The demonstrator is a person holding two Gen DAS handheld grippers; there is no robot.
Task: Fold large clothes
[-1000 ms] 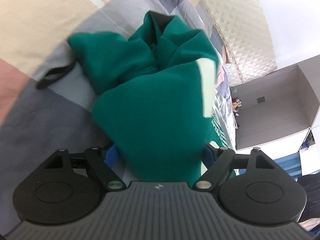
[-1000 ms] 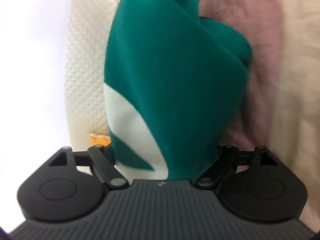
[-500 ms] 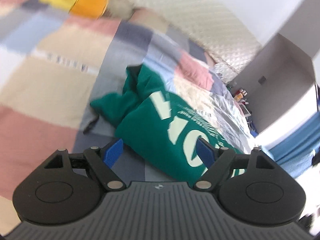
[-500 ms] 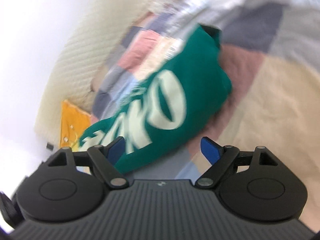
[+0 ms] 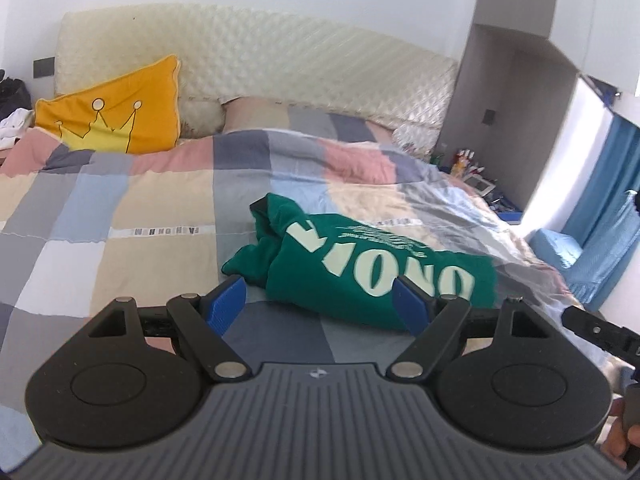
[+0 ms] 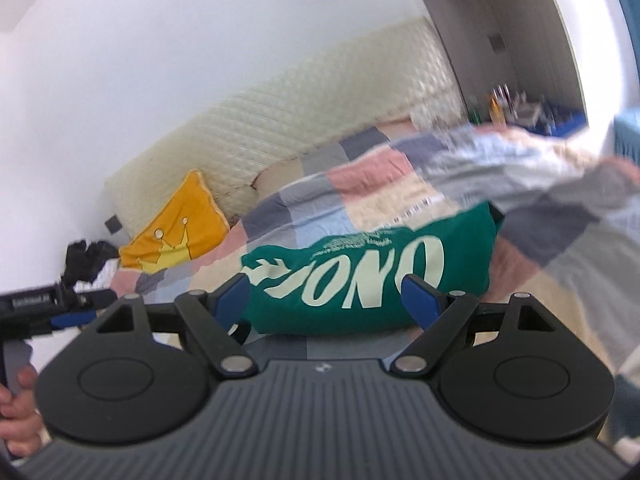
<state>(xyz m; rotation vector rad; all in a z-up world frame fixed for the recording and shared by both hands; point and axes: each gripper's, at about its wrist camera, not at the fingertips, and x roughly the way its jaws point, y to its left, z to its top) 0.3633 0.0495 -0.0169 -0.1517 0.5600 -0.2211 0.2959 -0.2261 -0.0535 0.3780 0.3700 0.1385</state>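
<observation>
Patchwork cotton in grey, pale blue, beige and pink squares covers the wide bed (image 5: 120, 216), which fills most of both wrist views and runs back to a cream quilted padded headboard (image 5: 280, 68). On this checked bedcover lies the folded dark green sweatshirt with large cream lettering (image 5: 372, 272), a thick bundle with its printed face up and a bunched, rumpled end toward the left in the left wrist view. It rests flat on the bed, apart from both claws and gripped by neither. A mustard-yellow cushion with a drawn crown (image 5: 116, 116) leans against the headboard at the far left of the bed, well apart from the sweatshirt. The left gripper (image 5: 322, 304) hovers above the near edge of the bed with its blue-padded fingers spread wide and nothing between them; the sweatshirt lies just beyond and below its tips, mostly toward the right finger. The right gripper (image 6: 324, 298) likewise has its fingers wide apart and empty, with the sweatshirt (image 6: 368, 276) lying ahead of them and spanning the gap as seen from its camera. At the left edge of the right wrist view, part of the other gripper and a person's hand (image 6: 18, 412) around its handle can be seen.
</observation>
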